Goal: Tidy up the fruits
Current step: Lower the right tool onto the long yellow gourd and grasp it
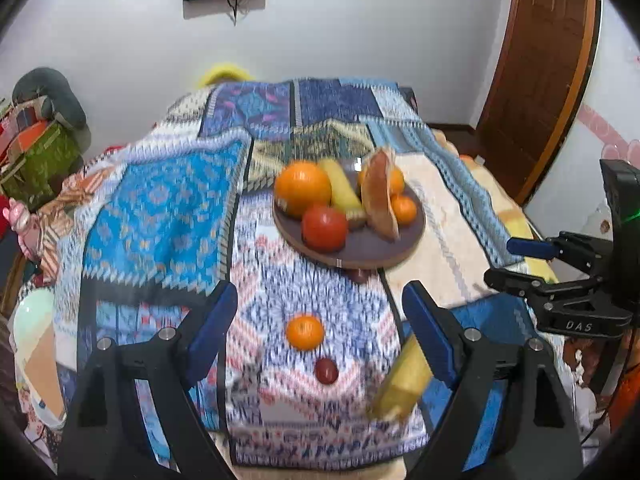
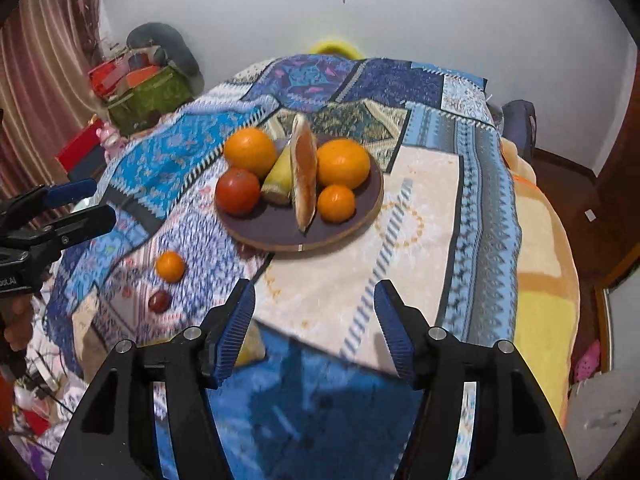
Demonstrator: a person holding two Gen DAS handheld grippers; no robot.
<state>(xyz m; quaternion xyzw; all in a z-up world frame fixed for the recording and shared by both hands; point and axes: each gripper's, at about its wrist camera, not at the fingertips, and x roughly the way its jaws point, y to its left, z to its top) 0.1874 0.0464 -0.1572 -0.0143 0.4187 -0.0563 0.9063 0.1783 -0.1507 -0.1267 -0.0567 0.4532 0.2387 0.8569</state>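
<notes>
A round dark plate [image 1: 360,250] [image 2: 276,228] on the patterned blanket holds two large oranges, a red tomato, a yellow banana piece, a small orange and an upright papaya slice [image 1: 380,200] [image 2: 304,176]. On the blanket lie a small orange [image 1: 305,332] [image 2: 170,266], a small dark red fruit [image 1: 326,371] [image 2: 159,301] and a yellow banana [image 1: 404,380] [image 2: 252,350]. My left gripper [image 1: 320,312] is open and empty, hovering near the loose fruits. My right gripper [image 2: 316,312] is open and empty, right of them; it also shows in the left wrist view [image 1: 516,260].
The blanket [image 2: 440,208] covers a rounded table that drops off on all sides. A green box with clutter [image 2: 148,92] stands at the far left. A wooden door [image 1: 536,72] is at the far right. A white wall is behind.
</notes>
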